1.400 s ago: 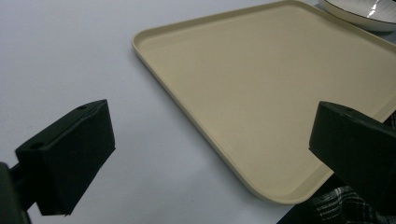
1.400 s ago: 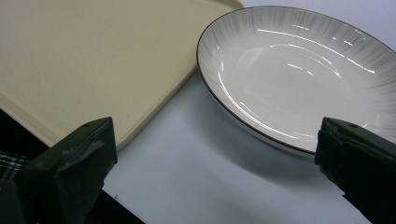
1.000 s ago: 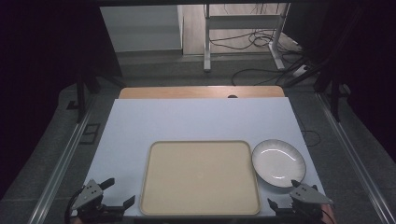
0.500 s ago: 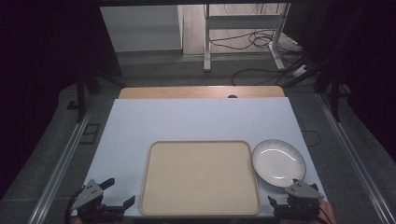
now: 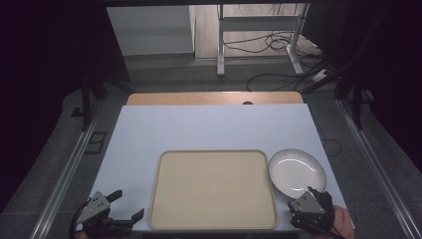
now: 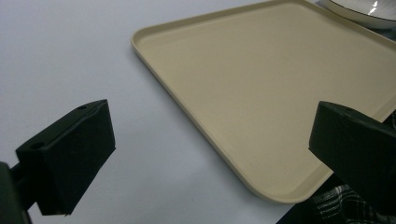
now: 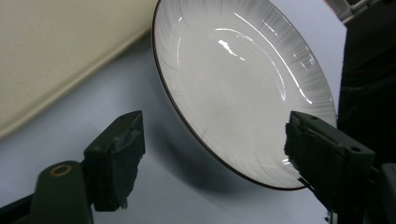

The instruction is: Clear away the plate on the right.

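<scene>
A beige tray (image 5: 214, 189) lies empty at the front middle of the white table. Touching its right side is a white ribbed plate (image 5: 297, 173) with a thin dark rim, also empty. My left gripper (image 5: 128, 204) hovers at the front left, just off the tray's corner, and is open. In the left gripper view the tray (image 6: 261, 93) lies ahead between the wide-apart jaws of that gripper (image 6: 210, 149). My right gripper (image 5: 318, 195) is at the plate's near edge, open. In the right gripper view the plate (image 7: 238, 88) lies between the jaws of that gripper (image 7: 222, 158).
The white table top (image 5: 209, 129) stretches bare behind the tray, ending in a wooden strip (image 5: 214, 98). Metal rails (image 5: 69, 169) run along both sides. Desk legs and cables (image 5: 278, 55) are on the floor beyond.
My right gripper has turned and edged forward to the plate's near rim. The left gripper has barely moved.
</scene>
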Demonstrator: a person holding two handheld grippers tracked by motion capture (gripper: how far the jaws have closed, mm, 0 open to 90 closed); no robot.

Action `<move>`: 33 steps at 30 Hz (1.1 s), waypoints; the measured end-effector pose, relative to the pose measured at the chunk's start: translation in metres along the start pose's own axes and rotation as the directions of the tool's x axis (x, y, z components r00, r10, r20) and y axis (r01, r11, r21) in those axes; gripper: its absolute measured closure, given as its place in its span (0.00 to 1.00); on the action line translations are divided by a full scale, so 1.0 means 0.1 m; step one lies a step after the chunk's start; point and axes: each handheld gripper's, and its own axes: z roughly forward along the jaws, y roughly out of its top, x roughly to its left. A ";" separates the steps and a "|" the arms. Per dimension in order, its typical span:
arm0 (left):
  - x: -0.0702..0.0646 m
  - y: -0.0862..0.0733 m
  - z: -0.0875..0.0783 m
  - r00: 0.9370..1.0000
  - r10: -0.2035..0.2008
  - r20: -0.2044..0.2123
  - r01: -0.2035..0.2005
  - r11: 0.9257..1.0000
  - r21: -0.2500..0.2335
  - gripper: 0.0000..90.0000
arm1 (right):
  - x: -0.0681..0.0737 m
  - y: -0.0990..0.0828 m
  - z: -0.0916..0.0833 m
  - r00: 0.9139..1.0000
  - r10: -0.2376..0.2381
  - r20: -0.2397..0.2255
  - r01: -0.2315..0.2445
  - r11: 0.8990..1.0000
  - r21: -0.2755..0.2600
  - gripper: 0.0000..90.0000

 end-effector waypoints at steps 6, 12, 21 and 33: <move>0.00 0.00 0.00 1.000 0.001 0.000 -0.001 1.000 0.001 0.00 | 0.08 0.06 0.03 0.992 -0.119 0.045 0.118 0.993 0.028 0.30; 0.00 0.00 0.00 1.000 0.002 0.000 -0.002 1.000 0.002 0.00 | 0.16 0.09 0.07 0.971 -0.224 0.077 0.221 0.974 0.054 0.39; 0.00 0.00 0.00 1.000 0.004 -0.001 -0.004 1.000 0.003 0.00 | 0.25 0.15 0.15 0.918 -0.380 0.114 0.370 0.924 0.098 0.54; -0.01 0.00 0.01 1.000 0.008 0.000 -0.008 1.000 0.006 0.00 | 0.35 0.17 0.21 0.866 -0.485 0.120 0.469 0.872 0.142 0.69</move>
